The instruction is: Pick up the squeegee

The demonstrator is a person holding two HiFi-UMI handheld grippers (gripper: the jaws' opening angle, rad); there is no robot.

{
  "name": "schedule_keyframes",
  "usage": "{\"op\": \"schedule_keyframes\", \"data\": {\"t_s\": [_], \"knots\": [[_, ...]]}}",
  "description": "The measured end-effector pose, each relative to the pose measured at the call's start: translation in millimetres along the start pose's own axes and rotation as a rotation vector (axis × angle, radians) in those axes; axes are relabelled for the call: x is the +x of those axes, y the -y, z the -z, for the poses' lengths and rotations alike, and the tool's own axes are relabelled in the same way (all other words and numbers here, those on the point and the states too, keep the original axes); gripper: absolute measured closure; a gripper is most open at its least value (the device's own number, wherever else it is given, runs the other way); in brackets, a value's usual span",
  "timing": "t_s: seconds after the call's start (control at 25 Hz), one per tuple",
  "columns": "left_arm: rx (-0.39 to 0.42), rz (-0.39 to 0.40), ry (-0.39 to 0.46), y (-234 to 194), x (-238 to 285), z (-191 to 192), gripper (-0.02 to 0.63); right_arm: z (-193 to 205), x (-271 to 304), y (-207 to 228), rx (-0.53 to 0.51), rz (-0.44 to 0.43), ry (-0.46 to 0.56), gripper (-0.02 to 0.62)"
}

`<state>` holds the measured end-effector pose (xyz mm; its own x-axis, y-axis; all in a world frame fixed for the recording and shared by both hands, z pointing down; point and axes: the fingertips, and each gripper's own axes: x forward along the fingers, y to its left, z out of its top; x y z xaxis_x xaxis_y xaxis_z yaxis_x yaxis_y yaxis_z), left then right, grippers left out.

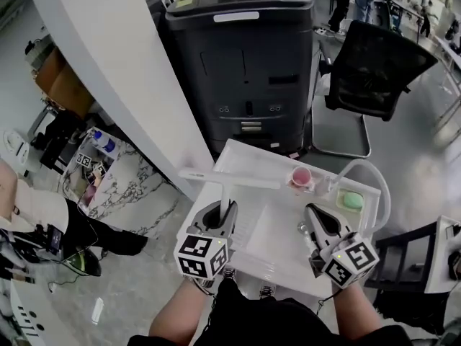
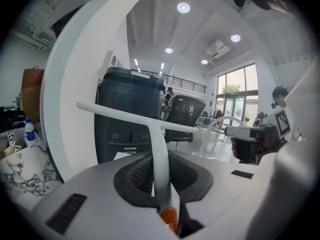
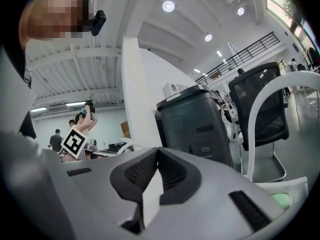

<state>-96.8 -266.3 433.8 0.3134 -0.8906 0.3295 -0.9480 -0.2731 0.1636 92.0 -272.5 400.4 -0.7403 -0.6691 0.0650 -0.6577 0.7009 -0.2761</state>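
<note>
The squeegee [image 1: 229,178] is white and T-shaped, with a long blade bar and a thin handle that has an orange tip. My left gripper [image 1: 223,209] is shut on the handle and holds the squeegee up above the white tray [image 1: 274,254]. In the left gripper view the handle [image 2: 161,169] runs up between the jaws, and the blade bar [image 2: 125,113] lies across above them. My right gripper [image 1: 312,213] is over the right side of the tray. Its jaws meet at the tips [image 3: 158,153] with nothing between them.
A pink cup [image 1: 301,176] and a green sponge [image 1: 351,200] sit at the tray's far right. A white looped handle [image 1: 378,186] rises beside them. Behind stand a black machine [image 1: 241,56] and a black office chair [image 1: 374,63]. A marble-patterned table [image 1: 133,189] is at the left.
</note>
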Motion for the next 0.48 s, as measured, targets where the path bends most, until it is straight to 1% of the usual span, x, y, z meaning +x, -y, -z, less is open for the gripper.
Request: {"op": "schedule_keyframes", "data": {"t_s": [0.16, 0.32, 0.48], "knots": [[-0.015, -0.02, 0.028, 4, -35, -1, 0.545, 6, 0, -16, 0.003, -0.033, -0.007, 0.578], [-0.029, -0.055, 0.055, -8, -66, -6, 0.545, 8, 10, -38, 0.0, -0.07, -0.015, 0.578], [-0.035, -0.052, 0.058, -21, -86, -3, 0.545, 14, 17, -60, 0.002, -0.072, -0.023, 0.578]]}}
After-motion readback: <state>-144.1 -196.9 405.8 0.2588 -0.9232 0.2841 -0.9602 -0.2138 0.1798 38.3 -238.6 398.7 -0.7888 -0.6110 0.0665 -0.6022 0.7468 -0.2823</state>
